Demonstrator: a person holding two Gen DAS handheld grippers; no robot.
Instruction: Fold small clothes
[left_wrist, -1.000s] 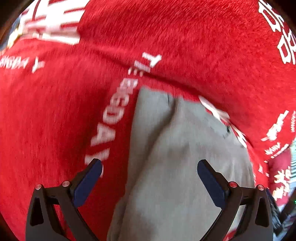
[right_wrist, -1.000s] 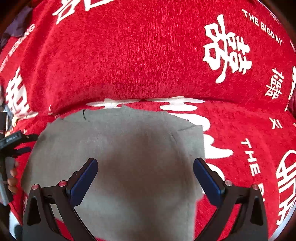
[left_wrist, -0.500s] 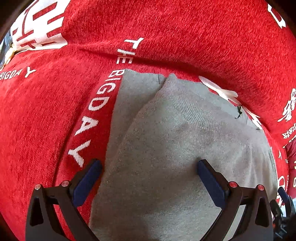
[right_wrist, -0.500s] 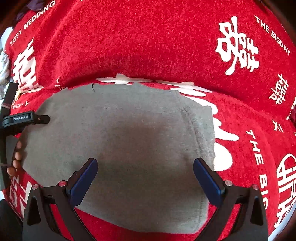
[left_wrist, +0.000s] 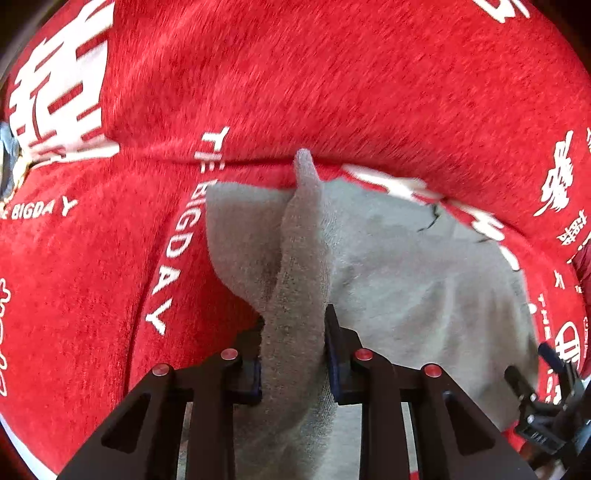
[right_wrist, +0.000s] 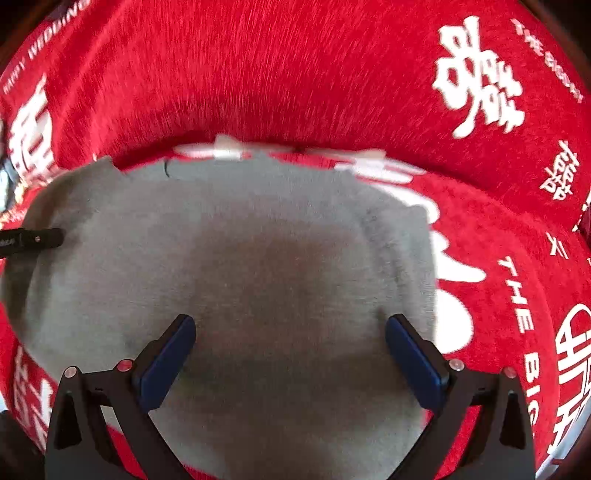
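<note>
The small grey knitted garment (right_wrist: 266, 266) lies flat on the red plush cloth with white lettering (right_wrist: 295, 81). The left gripper (left_wrist: 293, 350), spread wide half a second ago, now clamps a raised ridge of the garment's left edge, so a fold is likely starting. The right gripper (right_wrist: 290, 354) hovers above it, fingers apart.

The gray garment (right_wrist: 280, 266) runs past the frame's bottom edge; white lettering (right_wrist: 236, 147) behind it is motion-blurred.
</note>
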